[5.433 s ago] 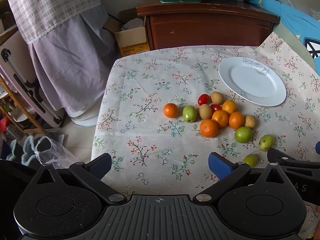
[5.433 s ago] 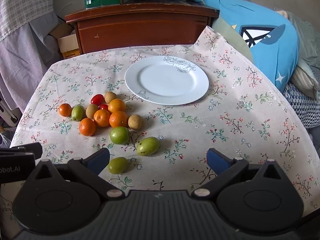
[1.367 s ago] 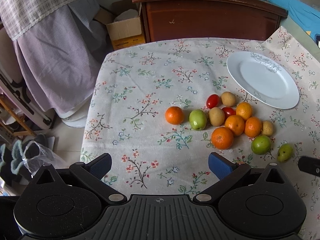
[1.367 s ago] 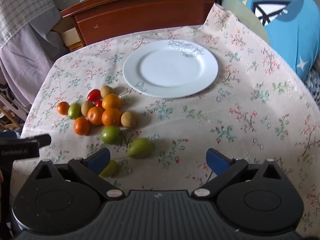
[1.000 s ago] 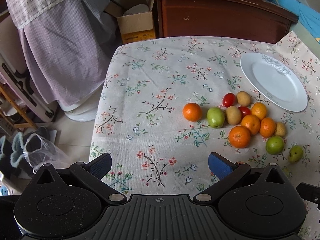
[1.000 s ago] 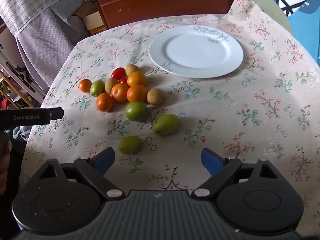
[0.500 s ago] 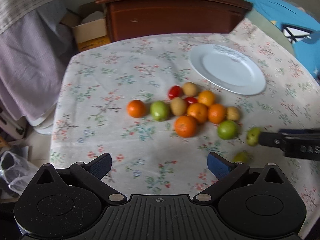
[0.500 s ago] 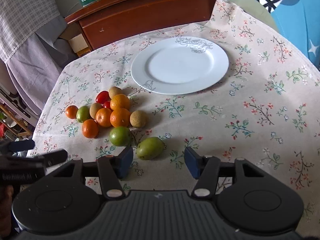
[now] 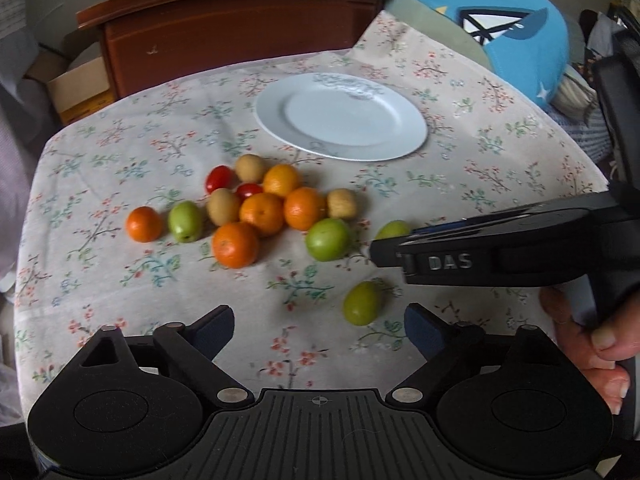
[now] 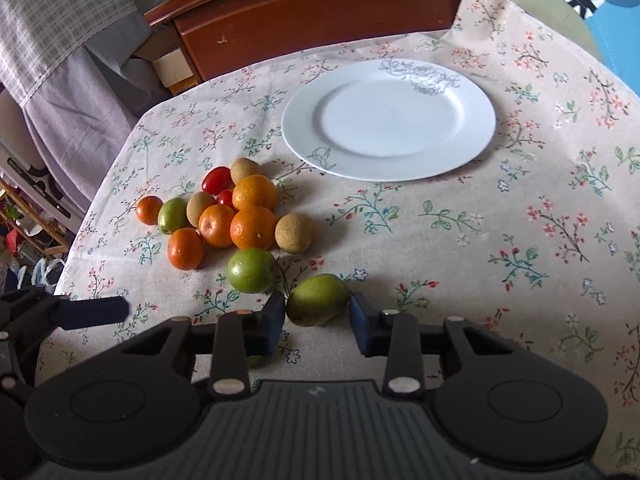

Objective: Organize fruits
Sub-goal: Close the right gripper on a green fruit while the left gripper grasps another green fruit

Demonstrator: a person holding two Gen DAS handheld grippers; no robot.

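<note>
A pile of small fruits lies on the flowered tablecloth: several oranges [image 10: 254,227], green fruits [image 10: 251,270], brown fruits [image 10: 293,233] and two red tomatoes [image 10: 216,179]. An empty white plate [image 10: 389,120] sits beyond them; it also shows in the left wrist view [image 9: 341,116]. My right gripper [image 10: 318,318] is low on the table, its pads on either side of an oval green fruit [image 10: 317,299], with small gaps still showing. From the left wrist view the right gripper [image 9: 384,252] hides most of that fruit [image 9: 393,229]. My left gripper [image 9: 319,326] is open and empty, near another green fruit [image 9: 362,303].
A dark wooden cabinet [image 10: 320,12] stands behind the table. A cardboard box [image 10: 172,66] and hanging checked cloth [image 10: 68,12] are at the left. A blue cushion [image 9: 500,28] lies at the right. The table's left edge [image 10: 100,184] drops to the floor.
My right gripper has lowered and moved forward so its narrowed jaws now flank the oval green fruit. My left gripper has swung right, toward the plate side.
</note>
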